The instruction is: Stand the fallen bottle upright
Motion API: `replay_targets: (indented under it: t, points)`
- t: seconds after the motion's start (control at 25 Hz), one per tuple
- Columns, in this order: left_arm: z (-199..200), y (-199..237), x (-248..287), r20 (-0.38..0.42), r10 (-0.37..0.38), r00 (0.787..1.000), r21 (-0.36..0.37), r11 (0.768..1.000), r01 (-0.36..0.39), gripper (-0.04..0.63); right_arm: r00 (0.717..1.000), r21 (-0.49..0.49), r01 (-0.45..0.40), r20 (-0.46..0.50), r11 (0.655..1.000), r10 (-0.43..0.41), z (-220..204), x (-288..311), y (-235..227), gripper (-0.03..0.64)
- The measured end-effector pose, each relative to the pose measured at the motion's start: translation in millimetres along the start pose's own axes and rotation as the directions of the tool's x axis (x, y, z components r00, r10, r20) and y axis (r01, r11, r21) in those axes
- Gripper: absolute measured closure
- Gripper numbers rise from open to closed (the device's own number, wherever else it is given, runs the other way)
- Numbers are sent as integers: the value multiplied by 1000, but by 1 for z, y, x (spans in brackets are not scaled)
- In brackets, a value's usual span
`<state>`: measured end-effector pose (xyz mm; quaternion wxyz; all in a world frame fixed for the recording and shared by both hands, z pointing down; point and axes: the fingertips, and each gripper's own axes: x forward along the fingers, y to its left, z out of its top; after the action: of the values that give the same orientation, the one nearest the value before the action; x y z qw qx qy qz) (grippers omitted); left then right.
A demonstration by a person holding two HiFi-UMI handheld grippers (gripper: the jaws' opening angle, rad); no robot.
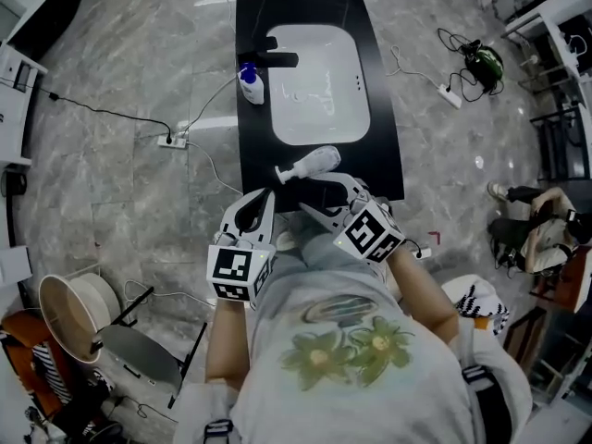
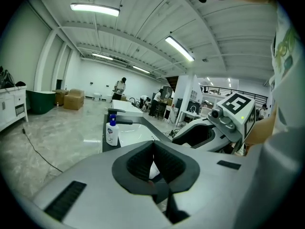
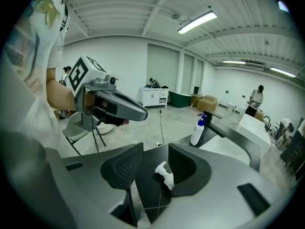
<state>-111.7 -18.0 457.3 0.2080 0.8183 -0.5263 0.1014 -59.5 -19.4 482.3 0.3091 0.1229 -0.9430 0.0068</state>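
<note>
The bottle [image 1: 310, 163] lies on its side on the counter [image 1: 384, 155], at 6 o'clock of the sink [image 1: 319, 81], with its nozzle toward 8 o'clock. The right gripper [image 1: 326, 195] has its jaws wide apart. The bottle is just ahead of it at 12 o'clock, not pinched. The left gripper [image 1: 268, 195] has its jaws together and holds nothing, and the bottle is at its 1 o'clock.
</note>
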Motion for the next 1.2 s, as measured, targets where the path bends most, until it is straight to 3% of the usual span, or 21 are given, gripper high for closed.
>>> replay_targets:
  t: [0.24, 0.44, 0.72, 1.2]
  points:
    - [18, 20, 21, 4, 54, 999, -11, 998, -54, 577, 993, -78, -96, -79, 992, 90, -7, 24, -16, 462]
    - [30, 36, 37, -4, 96, 995, -22, 995, -96, 577, 970, -153, -198, -171, 968, 172, -24, 45, -24, 440]
    - [34, 46, 52, -26, 139, 990, -38, 989, -140, 577, 920, -265, -336, -299, 904, 254, -49, 70, -29, 436]
    - [33, 67, 64, -63, 206, 977, -66, 976, -210, 577, 854, -394, -467, -432, 791, 290, -76, 110, -37, 436]
